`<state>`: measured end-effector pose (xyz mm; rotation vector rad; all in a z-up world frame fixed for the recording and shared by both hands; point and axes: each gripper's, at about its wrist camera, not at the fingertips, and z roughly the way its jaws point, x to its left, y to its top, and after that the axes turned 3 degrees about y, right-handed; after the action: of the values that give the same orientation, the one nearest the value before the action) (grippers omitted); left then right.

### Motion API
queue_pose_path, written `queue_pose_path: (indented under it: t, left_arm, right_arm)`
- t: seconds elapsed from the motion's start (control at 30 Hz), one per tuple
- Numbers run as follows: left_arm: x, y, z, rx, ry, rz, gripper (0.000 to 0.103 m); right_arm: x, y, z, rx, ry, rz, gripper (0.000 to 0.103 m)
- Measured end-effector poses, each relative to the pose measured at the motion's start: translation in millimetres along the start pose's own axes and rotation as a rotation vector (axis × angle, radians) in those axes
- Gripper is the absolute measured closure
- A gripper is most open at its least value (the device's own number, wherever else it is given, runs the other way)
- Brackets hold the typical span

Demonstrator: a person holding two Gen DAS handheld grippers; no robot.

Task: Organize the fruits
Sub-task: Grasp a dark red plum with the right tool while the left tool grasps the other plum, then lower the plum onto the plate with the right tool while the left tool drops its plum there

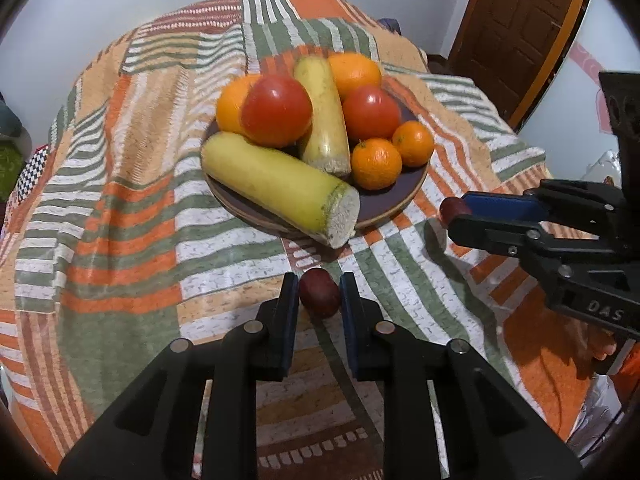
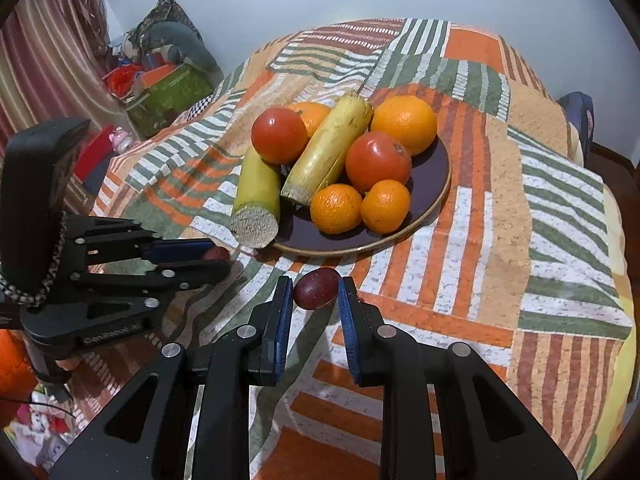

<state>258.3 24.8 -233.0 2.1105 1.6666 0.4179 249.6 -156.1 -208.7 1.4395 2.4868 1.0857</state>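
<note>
Two small dark-red fruits, plum-like, one in front of each gripper. Left plum (image 1: 319, 293) lies on the cloth near the desk's front edge, just short of the plate's near rim. Right plum (image 2: 316, 283) sits a little to its side, also on bare cloth.

Handling, as a judgement: light, smooth-skinned, rounded, so prone to roll or squirt out of a pinch; probably firm but bruisable. Best taken across the widest middle, pads flat on opposite flanks, modest squeeze.

Left gripper (image 1: 320, 294): fingers spread, straddling its plum; contact with the pads cannot be told, no clear clamp. Right gripper (image 2: 314, 290): fingers likewise apart, plum between the tips, a visible gap on the right side.

Beyond: dark plate (image 1: 400, 200) toward the desk's middle, already crowded. Two yellow-green cut stalks (image 1: 280, 190), one overhanging the near rim; two tomatoes (image 1: 276, 110); two oranges (image 1: 354, 70) at the back; two mandarins (image 1: 376, 164) at the right rim. Free room only along the near right rim.

Striped cloth (image 1: 120, 200) is rumpled; a dropped plum could run down a fold.
</note>
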Motion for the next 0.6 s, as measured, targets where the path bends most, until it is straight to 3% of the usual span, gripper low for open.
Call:
queue_pose_path:
  t: [0.3,0.6]
  left_arm:
    - [-5,25,-31,-0.111,0.008,0.003,0.082]
    - [-11,50,-30,-0.157,-0.004,-0.004,0.082]
  right_arm:
    - [-2,15,-12,-0.054,-0.026,-0.015,0.082]
    - [-4,38,-15,-0.115,-0.037,-0.031,0.082]
